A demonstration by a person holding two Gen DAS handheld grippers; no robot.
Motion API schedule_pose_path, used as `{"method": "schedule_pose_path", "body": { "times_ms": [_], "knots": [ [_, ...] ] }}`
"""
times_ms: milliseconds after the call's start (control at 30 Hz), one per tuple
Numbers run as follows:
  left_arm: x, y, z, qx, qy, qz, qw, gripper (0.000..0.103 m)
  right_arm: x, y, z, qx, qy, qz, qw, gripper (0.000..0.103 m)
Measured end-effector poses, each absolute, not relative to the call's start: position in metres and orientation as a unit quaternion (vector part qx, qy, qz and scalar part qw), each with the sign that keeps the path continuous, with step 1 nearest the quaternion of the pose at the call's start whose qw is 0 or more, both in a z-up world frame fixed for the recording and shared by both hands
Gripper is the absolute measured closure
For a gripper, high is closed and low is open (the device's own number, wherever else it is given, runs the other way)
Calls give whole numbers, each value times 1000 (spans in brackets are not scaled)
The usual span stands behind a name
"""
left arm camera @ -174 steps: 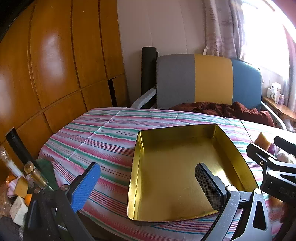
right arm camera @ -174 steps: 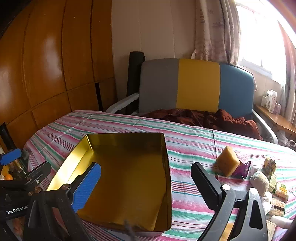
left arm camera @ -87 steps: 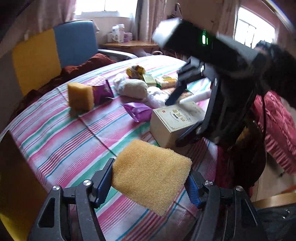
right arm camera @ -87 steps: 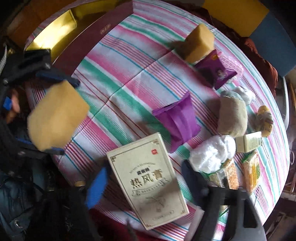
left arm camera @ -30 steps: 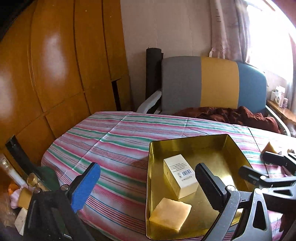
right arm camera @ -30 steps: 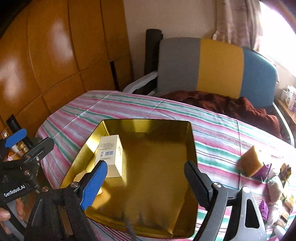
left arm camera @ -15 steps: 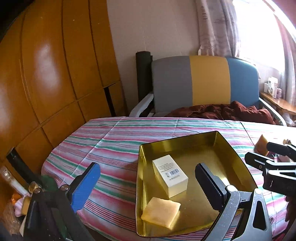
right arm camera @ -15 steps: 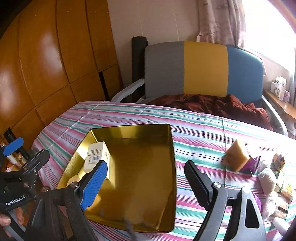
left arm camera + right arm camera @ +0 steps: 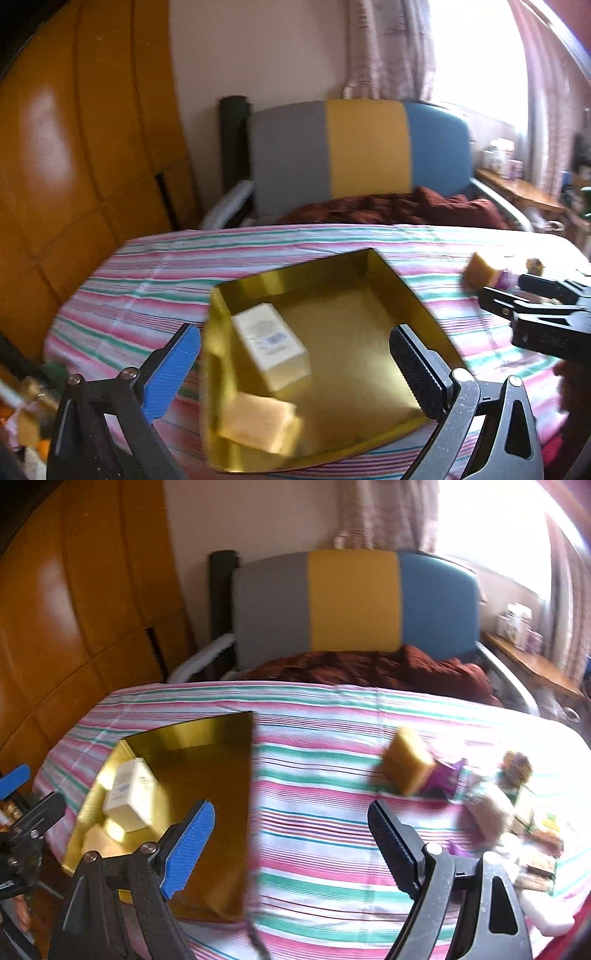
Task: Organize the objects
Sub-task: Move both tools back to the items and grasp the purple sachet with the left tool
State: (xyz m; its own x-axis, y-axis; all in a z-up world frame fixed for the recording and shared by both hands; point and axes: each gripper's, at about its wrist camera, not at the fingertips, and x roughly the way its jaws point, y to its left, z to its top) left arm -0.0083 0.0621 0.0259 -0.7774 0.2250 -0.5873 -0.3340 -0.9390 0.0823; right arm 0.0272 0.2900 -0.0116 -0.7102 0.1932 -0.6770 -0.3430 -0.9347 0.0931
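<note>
Right wrist view: I'm seeing the yellow sponge block lying ahead-right of my right gripper.
Nearer hand: right.
Grippers: both gaping wide, carrying nothing; left gripper hovering over the shiny gold tray.

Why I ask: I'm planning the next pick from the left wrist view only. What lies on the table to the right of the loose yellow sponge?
Observer: A purple packet lies just beside that sponge, on its right.
Operator: Anything past that?
Observer: A beige pouch, nearer the table's right edge; it is blurred.
Operator: Is the right gripper free to take one?
Observer: Yes, the right gripper is open, with nothing between its fingers.
</note>
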Motion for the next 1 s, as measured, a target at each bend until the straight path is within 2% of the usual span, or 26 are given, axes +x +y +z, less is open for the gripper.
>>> {"method": "schedule_pose_path", "body": {
  "times_ms": [267, 667, 1000],
  "knots": [
    [-7, 119, 17, -318, 104, 912, 239, 0, 72, 365, -12, -352, 138, 895, 237, 16],
    [2, 230, -2, -351, 131, 845, 381, 0, 168, 480, 3, -344, 236, 841, 343, 16],
    [11, 316, -36, -378, 184, 797, 433, 4, 210, 515, -10, -369, 272, 815, 354, 16]
  ]
}}
